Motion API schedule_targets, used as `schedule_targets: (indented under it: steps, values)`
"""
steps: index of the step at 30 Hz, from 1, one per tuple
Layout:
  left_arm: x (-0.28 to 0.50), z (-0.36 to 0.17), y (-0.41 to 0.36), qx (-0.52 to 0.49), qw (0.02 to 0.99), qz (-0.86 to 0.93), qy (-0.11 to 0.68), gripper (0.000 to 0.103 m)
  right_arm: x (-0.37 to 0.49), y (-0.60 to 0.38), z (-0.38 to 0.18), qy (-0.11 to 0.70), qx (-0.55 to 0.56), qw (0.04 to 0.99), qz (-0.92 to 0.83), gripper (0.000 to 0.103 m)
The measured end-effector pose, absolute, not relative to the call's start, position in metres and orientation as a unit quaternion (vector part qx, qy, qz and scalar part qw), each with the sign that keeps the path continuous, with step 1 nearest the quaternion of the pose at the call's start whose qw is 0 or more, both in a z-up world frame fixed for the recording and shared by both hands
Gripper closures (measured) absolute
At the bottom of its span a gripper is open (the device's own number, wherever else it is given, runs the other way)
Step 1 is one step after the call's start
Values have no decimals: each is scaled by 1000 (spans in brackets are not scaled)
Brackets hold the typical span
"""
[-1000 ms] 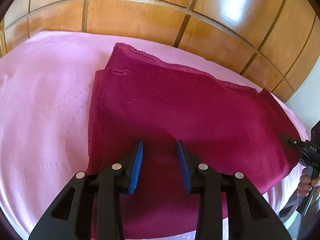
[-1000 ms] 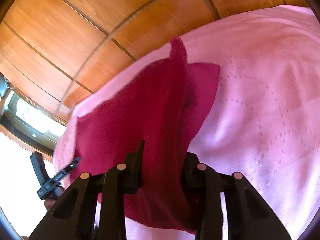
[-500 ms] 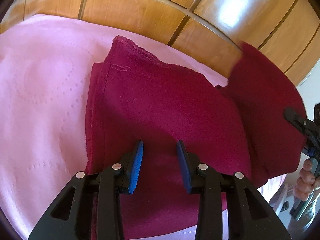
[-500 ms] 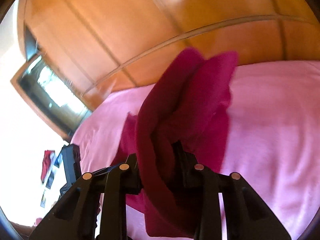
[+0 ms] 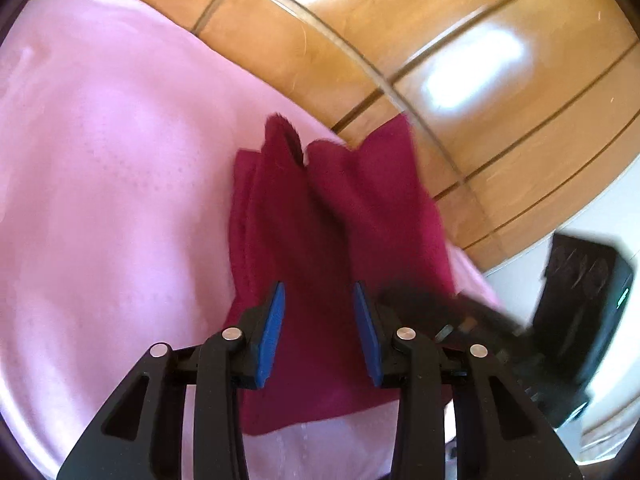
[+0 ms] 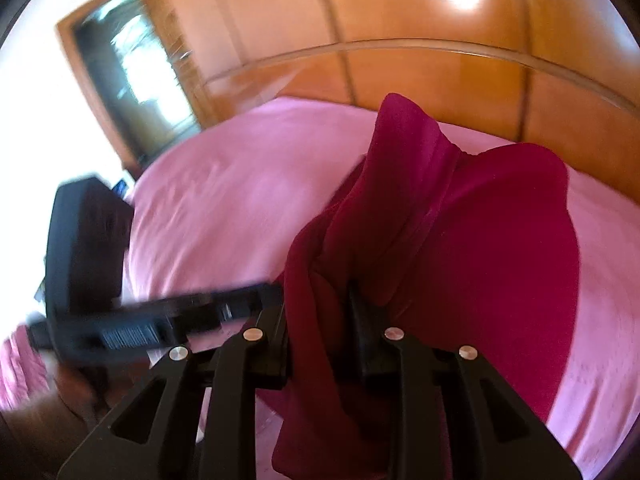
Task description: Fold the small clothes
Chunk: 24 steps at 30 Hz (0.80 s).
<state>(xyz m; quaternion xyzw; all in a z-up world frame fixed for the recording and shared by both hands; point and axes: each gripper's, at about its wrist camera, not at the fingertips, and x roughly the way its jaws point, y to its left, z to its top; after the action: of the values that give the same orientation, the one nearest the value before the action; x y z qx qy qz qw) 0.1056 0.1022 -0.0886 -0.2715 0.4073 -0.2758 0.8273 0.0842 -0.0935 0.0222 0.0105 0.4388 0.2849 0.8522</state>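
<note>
I kept the right gripper [image 6: 320, 320] pinching the magenta garment [image 6: 460, 248], jaws just tightened; the left gripper [image 5: 319, 328] stood spread above it.

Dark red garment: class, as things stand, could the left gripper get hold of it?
Probably yes. The left gripper hangs open just over the dark red garment on the pink sheet, nothing between; the right gripper already pinches its other end.

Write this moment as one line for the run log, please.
phase: folding | right gripper: shut on magenta garment, jaws just closing, cloth raised | left gripper: open, above garment | surface: pink bedspread
</note>
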Motion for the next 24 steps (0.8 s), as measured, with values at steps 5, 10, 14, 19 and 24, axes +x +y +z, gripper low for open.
schedule_targets:
  steps: [5,10,14,19,24]
  values:
    - [109,-85,121,-342,796,-305,396,40,62,-84,21,420,19,836,351,27]
    - [116,-91,118,-383,764,-327,404,31,39,-120,30,417,72,829,365,26]
    - [118,-95,113,-384,750,-332,424,31,27,-159,35,415,101,839,336,26]
    - [126,-98,101,-376,740,-334,447,22,24,-186,27,422,114,849,297,27]
    - [137,-90,89,-354,750,-328,453,22,23,-175,21,417,90,858,287,27]
